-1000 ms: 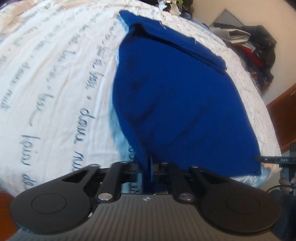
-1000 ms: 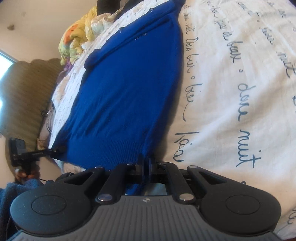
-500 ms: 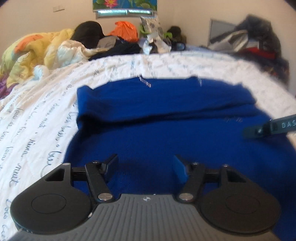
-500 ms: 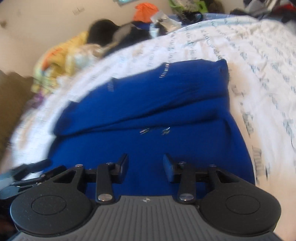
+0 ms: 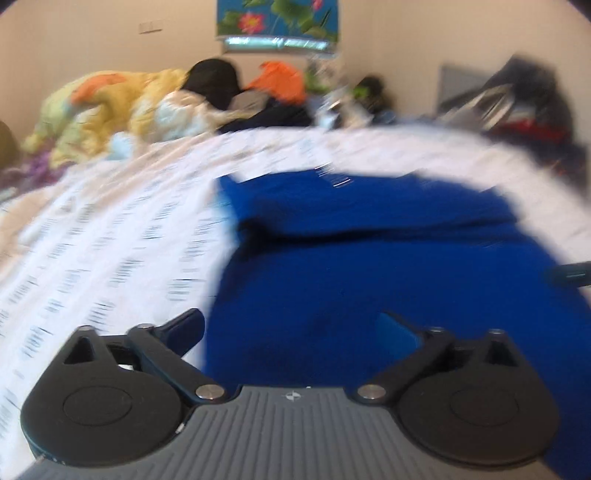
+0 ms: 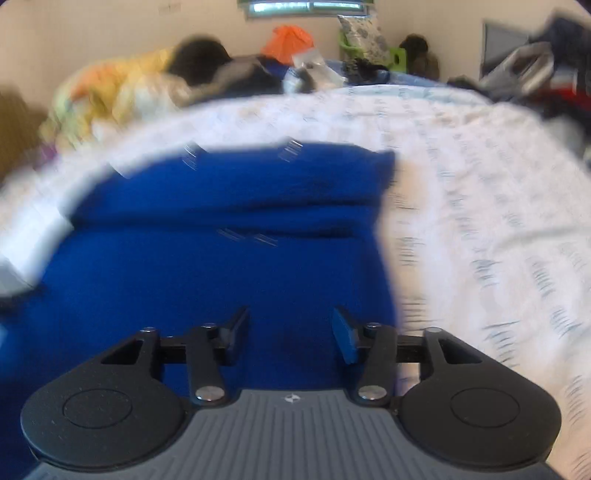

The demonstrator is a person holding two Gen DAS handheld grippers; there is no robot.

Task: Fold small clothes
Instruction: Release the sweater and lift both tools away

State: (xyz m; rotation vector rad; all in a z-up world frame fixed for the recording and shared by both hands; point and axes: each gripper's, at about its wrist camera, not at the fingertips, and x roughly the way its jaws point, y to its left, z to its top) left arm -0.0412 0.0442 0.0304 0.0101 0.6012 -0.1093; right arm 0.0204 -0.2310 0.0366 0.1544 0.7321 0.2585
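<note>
A white bedsheet printed with lines of dark handwriting (image 5: 110,258) covers the bed and fills most of both views. On it lies the bright blue knitted garment (image 5: 369,266), folded over itself so that a thick doubled band runs across its far side, with a few small pale marks on the cloth too smeared to identify. Beyond the bed's far edge a heap of things lines the wall — a crumpled yellow and orange quilt (image 5: 122,107), a black rounded bundle (image 5: 214,83), an orange cloth lump (image 5: 280,81) and, to the right, a dark pile of clothes with red in it (image 5: 524,114). Above them hangs a flower picture in teal and pink (image 5: 277,18), cut off by the top edge.

The left gripper (image 5: 291,332) points down over the garment's near left edge, one finger over the sheet and the other over the blue knit; its jaws have just been opening and stand wide with nothing pinched between them. The right gripper (image 6: 291,336) hangs over the garment near its right edge, jaws parted partway after just opening, only cloth beneath the gap, none gripped. Both views are motion-blurred — the print cannot be read
</note>
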